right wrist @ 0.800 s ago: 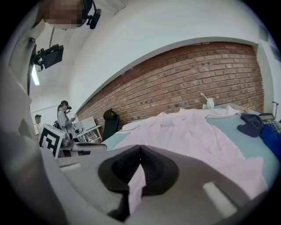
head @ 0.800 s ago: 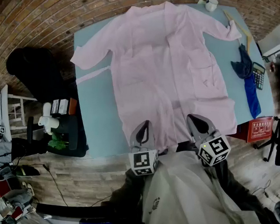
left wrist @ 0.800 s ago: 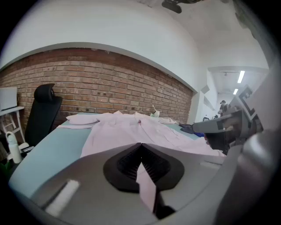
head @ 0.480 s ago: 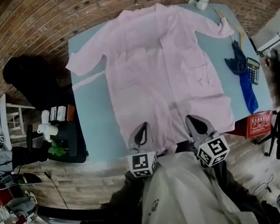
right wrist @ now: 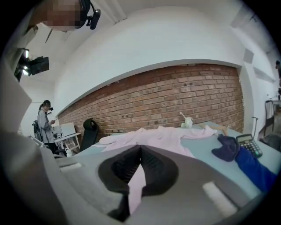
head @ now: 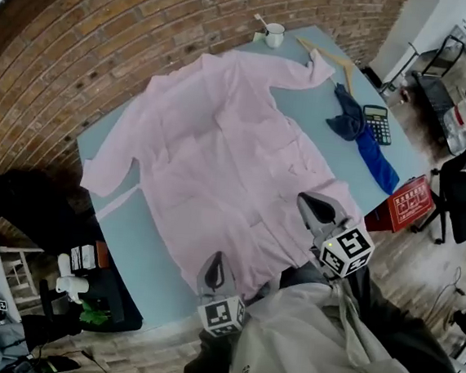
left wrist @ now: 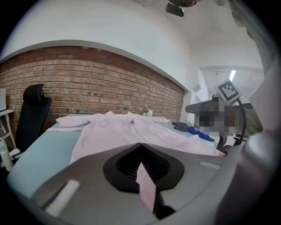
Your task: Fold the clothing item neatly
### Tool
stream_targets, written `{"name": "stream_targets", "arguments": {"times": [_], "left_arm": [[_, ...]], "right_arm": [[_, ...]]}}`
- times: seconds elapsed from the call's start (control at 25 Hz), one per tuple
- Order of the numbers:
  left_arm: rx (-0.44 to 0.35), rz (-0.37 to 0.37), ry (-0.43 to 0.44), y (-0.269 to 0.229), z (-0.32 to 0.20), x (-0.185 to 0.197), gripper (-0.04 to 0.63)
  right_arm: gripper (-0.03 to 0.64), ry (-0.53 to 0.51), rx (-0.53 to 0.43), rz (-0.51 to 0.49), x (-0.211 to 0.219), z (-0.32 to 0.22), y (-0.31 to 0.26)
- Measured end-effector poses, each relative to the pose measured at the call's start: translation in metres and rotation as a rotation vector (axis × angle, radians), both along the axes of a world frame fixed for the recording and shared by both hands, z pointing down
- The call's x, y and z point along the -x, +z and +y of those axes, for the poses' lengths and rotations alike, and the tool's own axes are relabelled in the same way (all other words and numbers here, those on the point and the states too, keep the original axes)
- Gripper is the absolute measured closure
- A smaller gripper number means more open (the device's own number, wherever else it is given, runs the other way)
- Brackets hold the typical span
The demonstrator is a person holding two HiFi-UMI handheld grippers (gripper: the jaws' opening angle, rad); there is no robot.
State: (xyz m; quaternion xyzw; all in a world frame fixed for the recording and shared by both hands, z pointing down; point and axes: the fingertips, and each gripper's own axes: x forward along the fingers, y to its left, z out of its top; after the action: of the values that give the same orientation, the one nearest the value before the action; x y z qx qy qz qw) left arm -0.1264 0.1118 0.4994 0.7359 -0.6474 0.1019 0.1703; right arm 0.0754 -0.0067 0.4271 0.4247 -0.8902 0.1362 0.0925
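thing: pink coat [head: 235, 165] | look: long, light pink, long sleeves, pockets | pose: spread out flat, front up, sleeves out to the sides | place: on blue table [head: 141, 251] | bottom edge: pinched by left gripper [head: 216, 260] and right gripper [head: 305, 202]

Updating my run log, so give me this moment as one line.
stage: fold not begun | pink coat: spread flat on table | left hand-held gripper: shut on near hem | right hand-held gripper: shut on near hem

Probably an office or lab workspace: brick wall [head: 83, 36], black office chair [left wrist: 33, 110], calculator [head: 376, 124], pale-blue table [head: 141, 242].
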Motion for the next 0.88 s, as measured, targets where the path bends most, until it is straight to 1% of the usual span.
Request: {"name": "stream_targets", "arguments": {"times": [0.12,0.2,0.36,0.52,0.6,0.64,0.76,0.84,0.88], "left_arm": [[-0.01,0.006,-0.018,-0.008,-0.022,-0.011,0.588],[-0.024,0.01,-0.037,-0.013,-0.045,-0.019,0.588],[-0.052,0.017,-0.062,-0.025,-0.096,-0.037,0.588],[-0.075,0.04,-0.097,-0.031,-0.147,-0.06,0.588],[-0.071,0.05,-0.11,-0.027,-0.164,-0.068,0.588],[-0.065,0.053,-0.111,-0.025,-0.171,-0.072,0.588],[-0.044,0.059,-0.101,-0.016,-0.185,-0.087,0.588],[-0.029,0.061,-0.105,-0.009,-0.192,-0.095,0.588],[-0.022,0.062,-0.112,-0.006,-0.196,-0.097,0.588]], "right_arm": [[0.615,0.008,-0.016,0.076,-0.019,-0.026,-0.001],[0.615,-0.004,-0.019,0.104,-0.026,-0.042,0.003],[0.615,-0.026,-0.006,0.125,-0.037,-0.072,0.015],[0.615,-0.042,-0.006,0.127,-0.056,-0.116,0.022],[0.615,-0.026,-0.035,0.148,-0.071,-0.15,0.027],[0.615,-0.016,-0.058,0.174,-0.08,-0.171,0.031],[0.615,0.012,-0.137,0.289,-0.108,-0.243,0.039],[0.615,0.027,-0.15,0.331,-0.12,-0.287,0.042],[0.615,0.044,-0.132,0.334,-0.125,-0.307,0.046]]}}
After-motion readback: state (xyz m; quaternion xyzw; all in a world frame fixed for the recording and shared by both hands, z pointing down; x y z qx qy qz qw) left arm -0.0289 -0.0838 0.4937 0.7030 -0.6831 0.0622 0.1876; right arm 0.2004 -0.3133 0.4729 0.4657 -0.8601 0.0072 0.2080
